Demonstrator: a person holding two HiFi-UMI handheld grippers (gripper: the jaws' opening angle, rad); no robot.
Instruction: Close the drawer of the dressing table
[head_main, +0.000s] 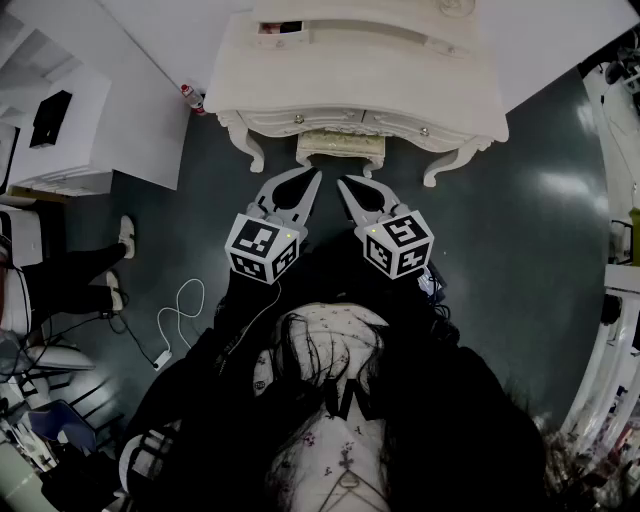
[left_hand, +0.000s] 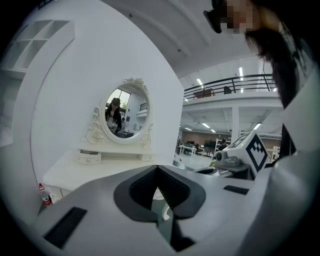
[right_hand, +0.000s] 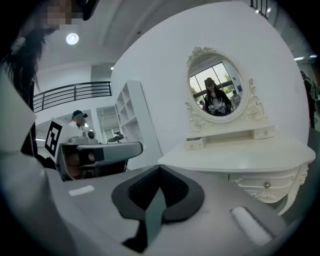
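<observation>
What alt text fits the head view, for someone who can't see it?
Seen from above, the left gripper and right gripper, both shut, point at a white dressing table whose middle drawer sticks out. The person's dark hair fills the bottom.

Right gripper (right_hand: 160, 169): I read the jaws as closed tip to tip, with nothing between them. It sits short of the table (right_hand: 240, 159), left of its front edge, not touching. Oval mirror (right_hand: 216, 92) stands at the table's back, with a person reflected in it. Drawer (right_hand: 267, 186) with a knob is under the table top and looks flush to me. Left gripper (right_hand: 132, 148) is left of the table, roughly level with its top. Shelf (right_hand: 127, 115) is by the wall, left of the table.
</observation>
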